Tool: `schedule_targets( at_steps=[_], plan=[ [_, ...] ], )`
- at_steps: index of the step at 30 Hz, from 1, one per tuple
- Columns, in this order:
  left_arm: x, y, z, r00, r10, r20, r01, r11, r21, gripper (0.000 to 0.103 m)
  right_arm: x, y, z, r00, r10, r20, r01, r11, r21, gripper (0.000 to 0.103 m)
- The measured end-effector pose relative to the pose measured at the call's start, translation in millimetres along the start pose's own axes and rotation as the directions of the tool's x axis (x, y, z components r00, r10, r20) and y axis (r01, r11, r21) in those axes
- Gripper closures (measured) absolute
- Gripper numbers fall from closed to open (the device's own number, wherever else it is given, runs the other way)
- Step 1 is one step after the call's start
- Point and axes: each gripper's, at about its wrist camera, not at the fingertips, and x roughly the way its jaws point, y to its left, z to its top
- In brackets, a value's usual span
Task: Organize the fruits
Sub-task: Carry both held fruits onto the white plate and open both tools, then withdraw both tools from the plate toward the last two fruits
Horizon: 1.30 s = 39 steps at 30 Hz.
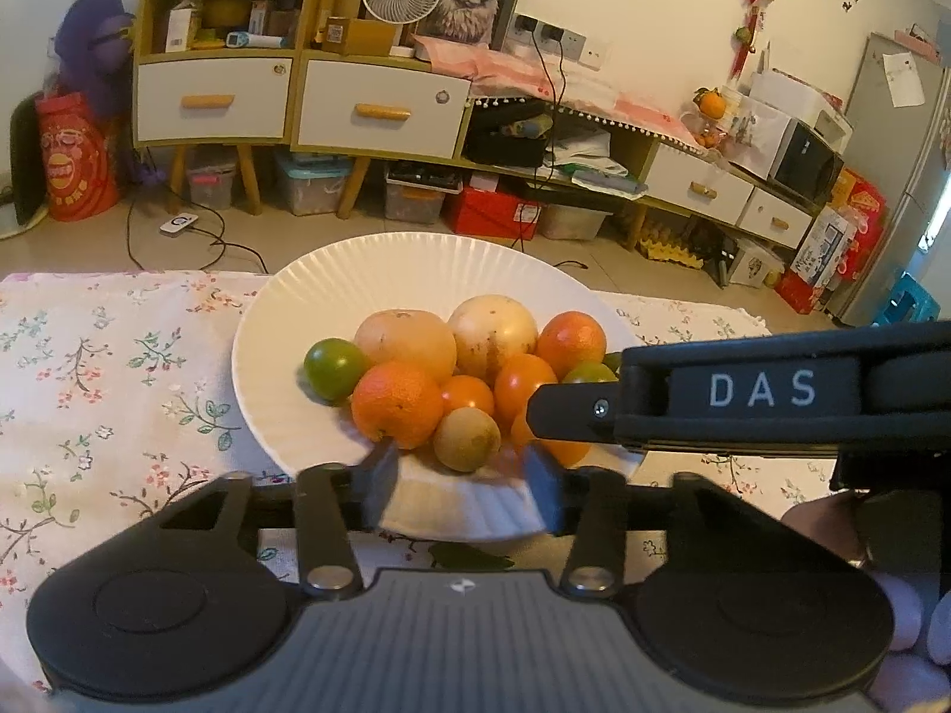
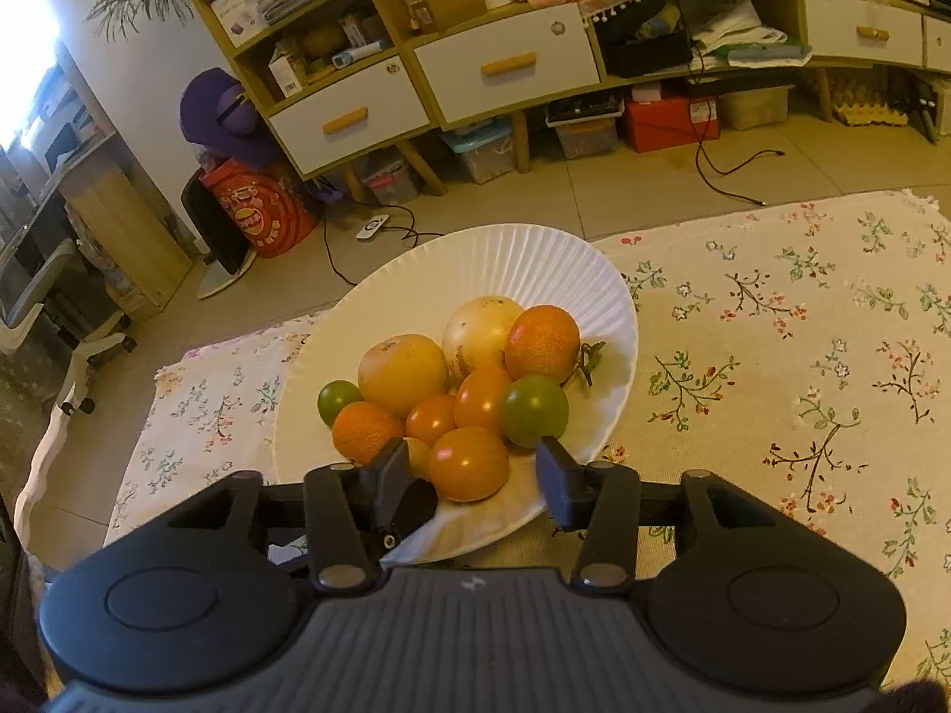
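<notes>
Right gripper (image 1: 556,410) hides fruit on plate (image 1: 285,416) right side

White plate (image 2: 511,261) with a finely ribbed, matt surface like pleated paper. Tomatoes (image 2: 468,463) have smooth, glossy skins that catch the light; oranges (image 2: 542,343) look dull and pebbled. Bench cloth (image 2: 772,356) is woven fabric with a printed flower pattern. Each claw (image 1: 460,490) is matt black plastic with small shiny metal pivot pins.
</notes>
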Motion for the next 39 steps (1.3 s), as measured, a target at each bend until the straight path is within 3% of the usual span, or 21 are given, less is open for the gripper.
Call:
schedule_targets(
  at_steps=[12,19,31,39],
  plan=[
    [-12.3,1.7,0.4,1.0,0.002,-0.001,-0.002,1.0,0.001,0.056,-12.4,3.0,-0.2,1.0,0.017,0.005,-0.017,0.999,-0.032,0.039],
    [-30.3,2.7,-3.0,1.0,0.013,-0.001,-0.013,1.0,0.002,0.038,-22.9,5.2,-4.5,1.0,0.031,0.004,-0.03,0.998,-0.06,0.032],
    [-58.0,10.4,-14.3,0.999,0.048,-0.021,-0.047,0.998,0.044,0.024,-37.7,7.0,-13.3,1.0,0.012,0.008,-0.011,0.993,-0.113,0.02],
    [-70.9,15.5,-21.1,0.996,0.075,-0.038,-0.072,0.995,0.072,0.019,-44.1,21.9,-27.6,1.0,-0.003,0.004,0.003,0.978,-0.21,0.012]
  ],
)
